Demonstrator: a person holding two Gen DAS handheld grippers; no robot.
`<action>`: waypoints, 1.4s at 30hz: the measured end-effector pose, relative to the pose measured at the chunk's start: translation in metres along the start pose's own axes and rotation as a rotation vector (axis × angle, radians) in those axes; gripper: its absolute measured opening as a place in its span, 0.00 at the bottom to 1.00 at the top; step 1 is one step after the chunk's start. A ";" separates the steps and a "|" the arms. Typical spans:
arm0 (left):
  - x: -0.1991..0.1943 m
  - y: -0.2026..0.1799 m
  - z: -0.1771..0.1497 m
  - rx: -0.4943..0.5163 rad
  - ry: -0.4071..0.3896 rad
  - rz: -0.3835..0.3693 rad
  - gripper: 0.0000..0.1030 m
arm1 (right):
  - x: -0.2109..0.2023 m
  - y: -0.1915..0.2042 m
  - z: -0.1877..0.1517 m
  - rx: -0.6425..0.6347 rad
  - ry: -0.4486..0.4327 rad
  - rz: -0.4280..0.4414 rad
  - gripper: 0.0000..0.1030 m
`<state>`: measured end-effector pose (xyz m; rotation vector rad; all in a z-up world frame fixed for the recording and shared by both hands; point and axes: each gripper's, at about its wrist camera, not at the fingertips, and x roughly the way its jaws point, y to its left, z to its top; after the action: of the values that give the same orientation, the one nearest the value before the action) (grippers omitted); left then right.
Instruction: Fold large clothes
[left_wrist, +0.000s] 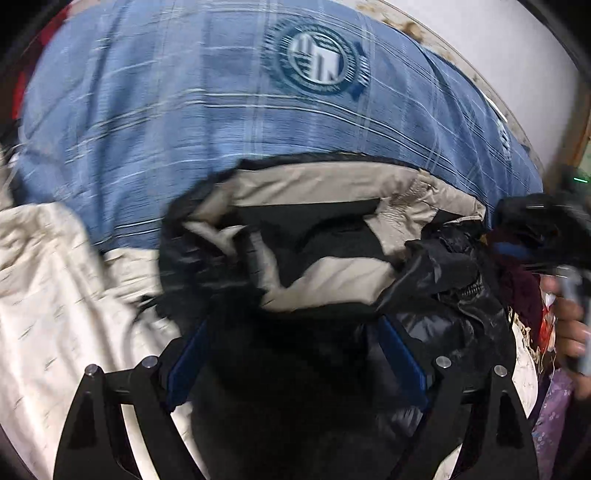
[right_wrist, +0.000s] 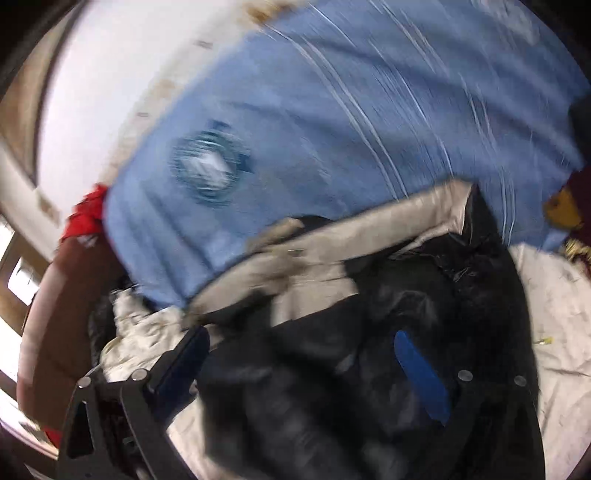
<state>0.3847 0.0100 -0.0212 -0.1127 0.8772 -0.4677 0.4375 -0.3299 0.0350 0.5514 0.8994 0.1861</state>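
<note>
A large black jacket (left_wrist: 317, 258) with a beige lining (left_wrist: 332, 184) lies crumpled on a blue checked sheet (left_wrist: 147, 110). It also shows in the right wrist view (right_wrist: 388, 295), blurred. My left gripper (left_wrist: 295, 328) has its blue-padded fingers (left_wrist: 399, 354) spread wide, with black jacket fabric bunched between them. My right gripper (right_wrist: 303, 347) also has its fingers (right_wrist: 417, 362) spread wide over the black jacket. I cannot tell whether either one pinches the fabric. The right gripper and the hand that holds it show at the right edge of the left wrist view (left_wrist: 546, 229).
A cream cloth (left_wrist: 55, 295) lies at the left of the jacket. The sheet carries a round printed logo (left_wrist: 317, 59). A maroon cloth (right_wrist: 569, 206) lies at the right, a red one (right_wrist: 88, 218) at the far left. A white wall (right_wrist: 110, 74) stands behind.
</note>
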 end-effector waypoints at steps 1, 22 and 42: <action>0.008 -0.006 0.002 0.013 0.006 0.001 0.87 | 0.015 -0.007 0.005 0.013 0.026 -0.024 0.97; 0.024 0.025 0.041 -0.037 0.015 -0.081 0.61 | 0.069 -0.132 0.068 -0.020 -0.034 -0.202 0.02; -0.032 0.043 -0.085 -0.109 0.079 0.071 0.88 | -0.072 -0.136 -0.148 0.084 -0.074 0.246 0.04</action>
<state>0.3175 0.0707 -0.0654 -0.1632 0.9811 -0.3604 0.2670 -0.4164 -0.0602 0.7427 0.7682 0.3499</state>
